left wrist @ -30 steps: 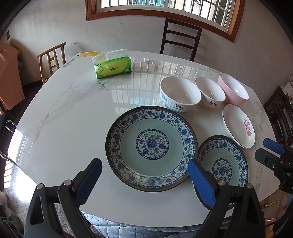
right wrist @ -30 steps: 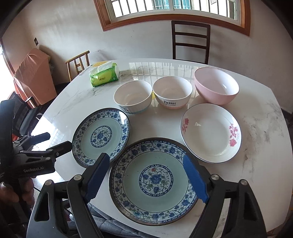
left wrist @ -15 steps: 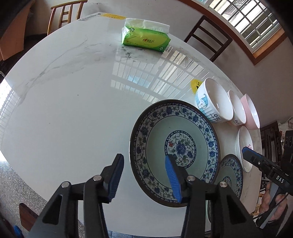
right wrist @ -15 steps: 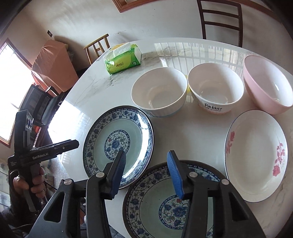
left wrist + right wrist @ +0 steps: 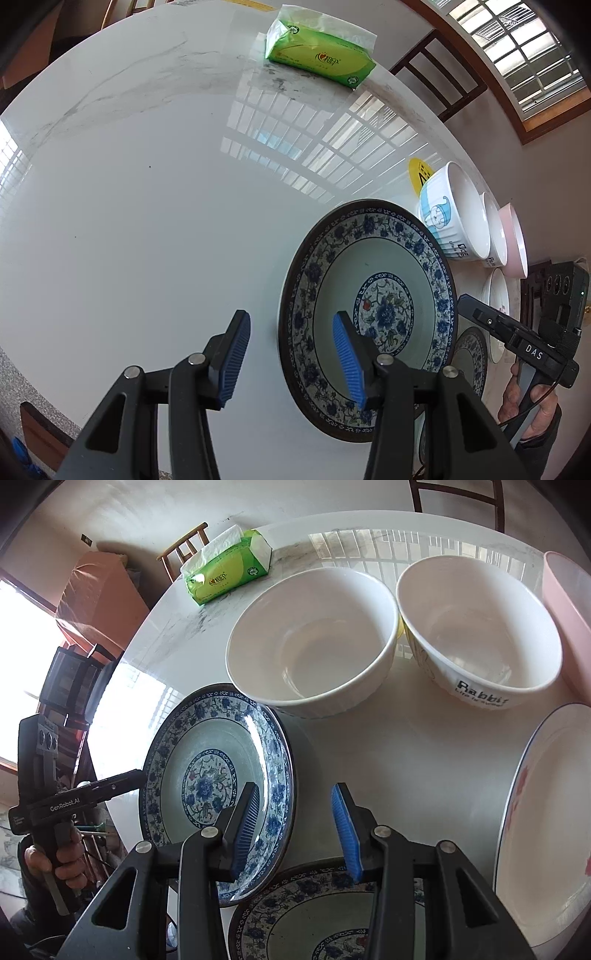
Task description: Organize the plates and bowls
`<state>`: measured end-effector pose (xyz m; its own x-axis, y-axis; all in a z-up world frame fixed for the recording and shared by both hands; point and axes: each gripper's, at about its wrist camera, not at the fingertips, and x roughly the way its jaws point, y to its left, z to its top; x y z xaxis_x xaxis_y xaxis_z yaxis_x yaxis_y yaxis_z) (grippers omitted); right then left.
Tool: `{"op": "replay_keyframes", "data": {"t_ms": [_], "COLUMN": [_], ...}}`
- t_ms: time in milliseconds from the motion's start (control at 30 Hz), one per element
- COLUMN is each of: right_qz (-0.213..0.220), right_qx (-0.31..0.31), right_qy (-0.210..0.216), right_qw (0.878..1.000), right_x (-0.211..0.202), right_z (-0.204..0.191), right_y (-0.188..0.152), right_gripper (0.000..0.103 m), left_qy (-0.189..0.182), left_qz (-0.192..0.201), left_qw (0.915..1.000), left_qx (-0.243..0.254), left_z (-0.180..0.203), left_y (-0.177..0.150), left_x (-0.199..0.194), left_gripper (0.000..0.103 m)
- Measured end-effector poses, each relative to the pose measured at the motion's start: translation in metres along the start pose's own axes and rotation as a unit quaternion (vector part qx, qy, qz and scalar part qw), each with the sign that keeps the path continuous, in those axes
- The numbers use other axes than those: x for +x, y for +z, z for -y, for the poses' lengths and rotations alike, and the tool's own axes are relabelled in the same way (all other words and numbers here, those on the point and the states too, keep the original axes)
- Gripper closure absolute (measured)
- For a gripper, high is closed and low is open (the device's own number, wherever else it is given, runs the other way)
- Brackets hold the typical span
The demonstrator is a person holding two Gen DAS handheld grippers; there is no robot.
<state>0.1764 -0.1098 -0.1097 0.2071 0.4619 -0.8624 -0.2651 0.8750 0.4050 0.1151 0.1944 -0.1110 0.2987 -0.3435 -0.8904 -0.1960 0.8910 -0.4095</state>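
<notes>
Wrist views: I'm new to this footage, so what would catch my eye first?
The blue-patterned plate fills the lower right of the left view, its near rim between the open left tool. In the right view, two white bowls sit side by side behind it. A green tissue pack lies at the far edge.

Table: polished white marble-look top, grey veining, glossy, mirroring the window grid.
Blue-patterned plate: glazed ceramic, smooth, catching glare; dark rim.
White bowl: glossy glaze, ribbed outer wall.
Pink bowl: smoother, duller sheen.
Tissue pack: shiny green plastic film, soft white paper sticking out.
Left gripper: matt black plastic arms, ridged blue rubbery pads, bright metal pivot pins.
Chair: varnished wood.
</notes>
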Motion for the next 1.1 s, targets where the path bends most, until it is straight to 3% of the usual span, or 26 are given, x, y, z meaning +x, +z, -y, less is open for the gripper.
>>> {"op": "replay_keyframes", "data": {"t_ms": [200, 333, 400, 733, 1100], "right_qz": [-0.010, -0.006, -0.003, -0.001, -0.005], "right_qx": [-0.003, -0.007, -0.013, -0.023, -0.012], "right_qy": [0.006, 0.010, 0.002, -0.016, -0.010], "right_qw": [1.000, 1.000, 1.000, 1.000, 1.000], "right_x": [0.009, 0.010, 0.010, 0.012, 0.034], "right_z": [0.002, 0.002, 0.000, -0.021, -0.055], "right_y": [0.001, 0.001, 0.002, -0.003, -0.005], "right_gripper": [0.086, 0.092, 0.092, 0.091, 0.091], "left_qy": [0.006, 0.005, 0.016, 0.040, 0.067], "left_qz": [-0.007, -0.014, -0.013, 0.006, 0.017], "left_qw": [0.9999, 0.9998, 0.9996, 0.9980, 0.9958], "left_qx": [0.009, 0.015, 0.021, 0.048, 0.060], "left_z": [0.003, 0.004, 0.007, 0.008, -0.022], "left_y": [0.000, 0.000, 0.000, 0.005, 0.022], "left_x": [0.007, 0.011, 0.013, 0.003, -0.016], "left_gripper": [0.056, 0.080, 0.083, 0.083, 0.082]}}
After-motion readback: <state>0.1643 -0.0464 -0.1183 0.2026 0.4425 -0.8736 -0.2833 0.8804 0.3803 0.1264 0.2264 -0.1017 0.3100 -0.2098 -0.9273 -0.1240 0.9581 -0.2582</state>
